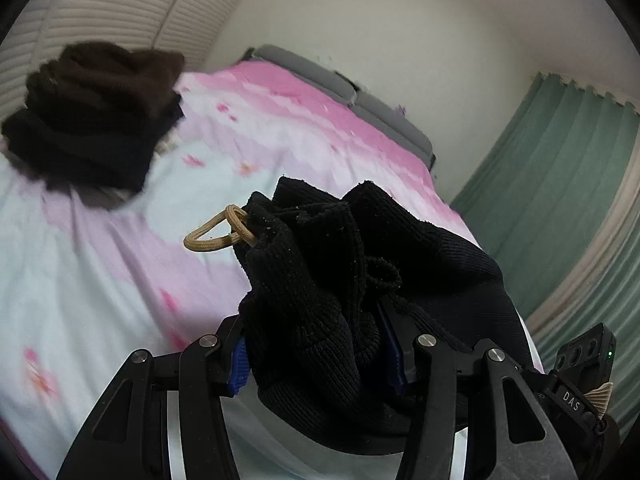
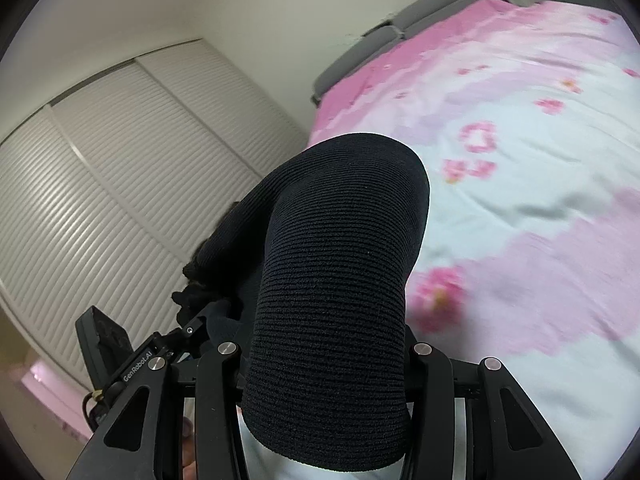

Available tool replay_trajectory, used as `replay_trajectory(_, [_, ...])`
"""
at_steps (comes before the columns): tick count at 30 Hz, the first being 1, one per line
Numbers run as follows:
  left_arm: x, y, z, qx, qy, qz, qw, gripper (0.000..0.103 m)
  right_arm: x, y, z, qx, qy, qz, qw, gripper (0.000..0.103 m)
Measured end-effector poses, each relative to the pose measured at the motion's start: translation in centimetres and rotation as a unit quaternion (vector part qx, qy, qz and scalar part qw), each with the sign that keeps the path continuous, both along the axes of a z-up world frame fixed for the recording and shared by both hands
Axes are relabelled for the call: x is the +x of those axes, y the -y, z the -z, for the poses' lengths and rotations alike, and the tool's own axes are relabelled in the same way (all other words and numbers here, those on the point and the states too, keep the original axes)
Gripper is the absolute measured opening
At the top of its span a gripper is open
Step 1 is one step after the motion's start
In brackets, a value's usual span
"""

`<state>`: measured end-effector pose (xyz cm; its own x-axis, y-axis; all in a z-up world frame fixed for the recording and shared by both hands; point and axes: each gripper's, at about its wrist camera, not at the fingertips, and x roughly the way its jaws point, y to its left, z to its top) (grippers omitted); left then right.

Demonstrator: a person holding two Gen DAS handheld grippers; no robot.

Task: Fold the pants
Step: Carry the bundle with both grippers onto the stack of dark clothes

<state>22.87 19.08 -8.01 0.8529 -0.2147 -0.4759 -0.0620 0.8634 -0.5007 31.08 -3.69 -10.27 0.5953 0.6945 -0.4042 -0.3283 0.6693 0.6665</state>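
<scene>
Black pants point(image 1: 320, 300) | both hand-held grippers point(image 1: 318, 356) point(image 2: 326, 360) clamp them (bunched) | above bed point(image 2: 540, 200)

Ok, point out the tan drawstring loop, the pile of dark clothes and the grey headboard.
tan drawstring loop point(image 1: 212, 234): left wrist view, loop's lower strand.
pile of dark clothes point(image 1: 96, 112): left wrist view, pile's middle.
grey headboard point(image 2: 384, 36): right wrist view, top edge.

The pants point(image 1: 320, 300) are black ribbed knit. In the left wrist view the fabric is bunched into irregular folds, raised above the bed and clamped between two blue pads. A tan cord loop point(image 1: 218, 232) projects from the upper left of the bunch (apparently the drawstring). A black cord lies across the folds. In the right wrist view a smooth rounded fold of the pants point(image 2: 336, 280) arches upward, with the remaining fabric trailing to the lower left.
</scene>
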Motion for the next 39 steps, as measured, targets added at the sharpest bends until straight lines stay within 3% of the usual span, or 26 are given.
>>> replay_trajectory(8, [0.0, -9.5, -5.4, 0.029, 0.037, -0.064, 0.9969, 0.052, 4.9, -10.7, -4.5, 0.025, 0.039, -0.065, 0.997, 0.046])
replay_trajectory(18, [3.6, -24.6, -11.2, 0.046, 0.064, -0.14, 0.9871, 0.052, 5.3, -11.7, -5.9, 0.048, 0.066, -0.134, 0.988, 0.046])
replay_trajectory(22, [5.9, -30.3, -12.1, 0.044, 0.069, -0.162, 0.9834, 0.053, 9.5, -17.3, -6.8, 0.047, 0.068, -0.154, 0.985, 0.046])
replay_trajectory(30, [11.5, -37.7, -10.1, 0.041, 0.051, -0.176, 0.9823, 0.053, 15.3, -25.5, -4.4, 0.039, 0.038, -0.167, 0.984, 0.046])
replay_trajectory(37, [15.1, -39.9, -3.9, 0.009, 0.015, -0.178, 0.9838, 0.053, 18.2, -29.1, -0.2, 0.013, 0.001, -0.17, 0.985, 0.047])
replay_trajectory(39, [15.7, -40.1, -2.9, 0.016, 0.01, -0.18, 0.9835, 0.054, 18.8, -29.4, 1.0, 0.006, -0.007, -0.171, 0.985, 0.047])
